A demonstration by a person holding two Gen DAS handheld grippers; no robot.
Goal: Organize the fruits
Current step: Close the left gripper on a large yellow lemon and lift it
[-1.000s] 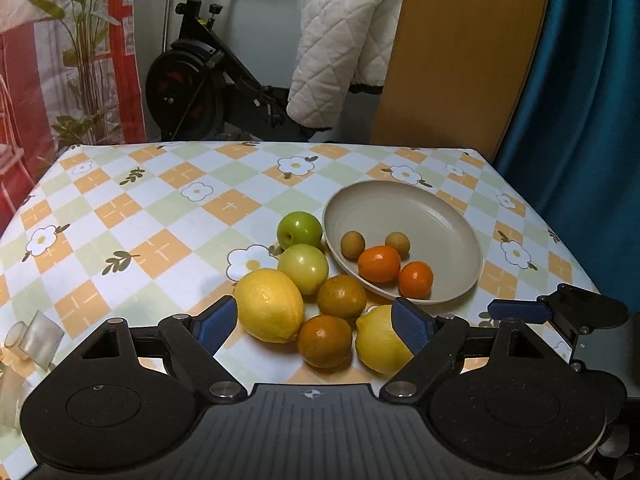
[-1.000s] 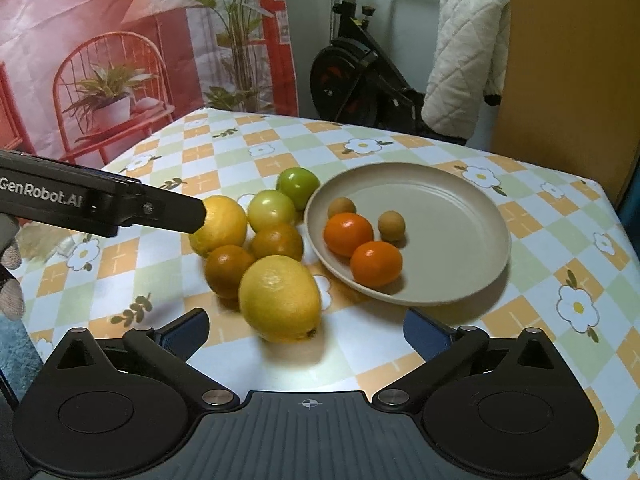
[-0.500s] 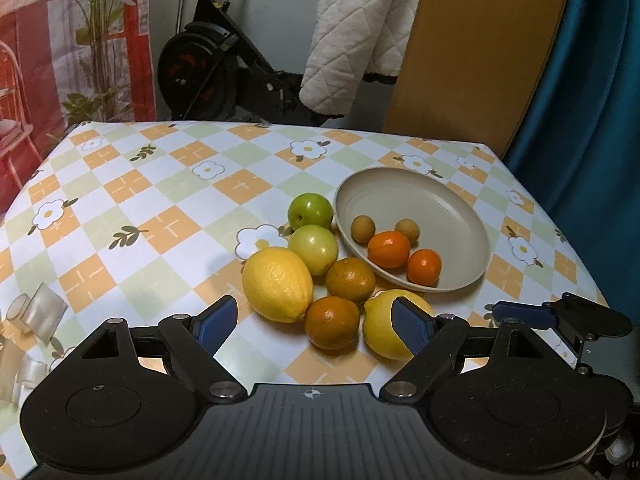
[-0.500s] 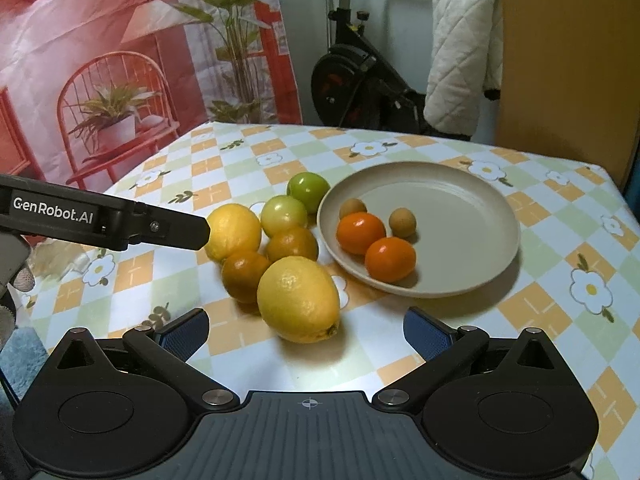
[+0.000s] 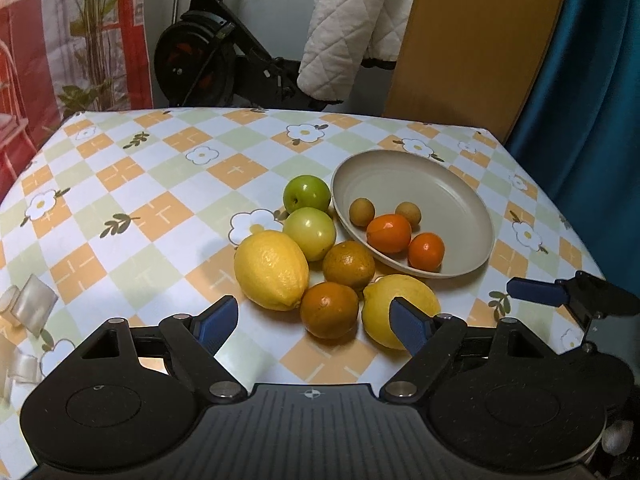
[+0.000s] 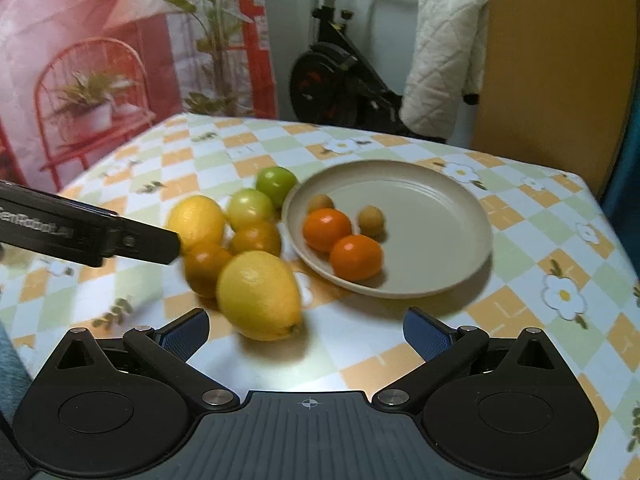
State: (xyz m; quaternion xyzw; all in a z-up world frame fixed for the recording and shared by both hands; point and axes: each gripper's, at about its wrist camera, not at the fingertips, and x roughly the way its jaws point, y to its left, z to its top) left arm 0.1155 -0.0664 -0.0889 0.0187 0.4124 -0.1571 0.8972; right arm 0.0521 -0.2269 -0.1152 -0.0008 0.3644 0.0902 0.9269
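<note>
With four small fruits already on the plate [image 5: 472, 196], I've got six left on the tablecloth [image 5: 120, 184] just beside it; left gripper [image 5: 316, 322] has just narrowed slightly, right gripper [image 6: 306, 330] spread, both empty.

near lemon [image 5: 400, 312]: partly hidden behind left claw's pad [image 5: 408, 326]
right wrist view: fruit pile blurred, esp. dark orange [image 6: 206, 268]
printed label on left claw [image 6: 84, 236]: smeared, unreadable (arm cut by left edge)
clear plastic bits [image 5: 28, 308]: cut off at edge, can't tell what
</note>
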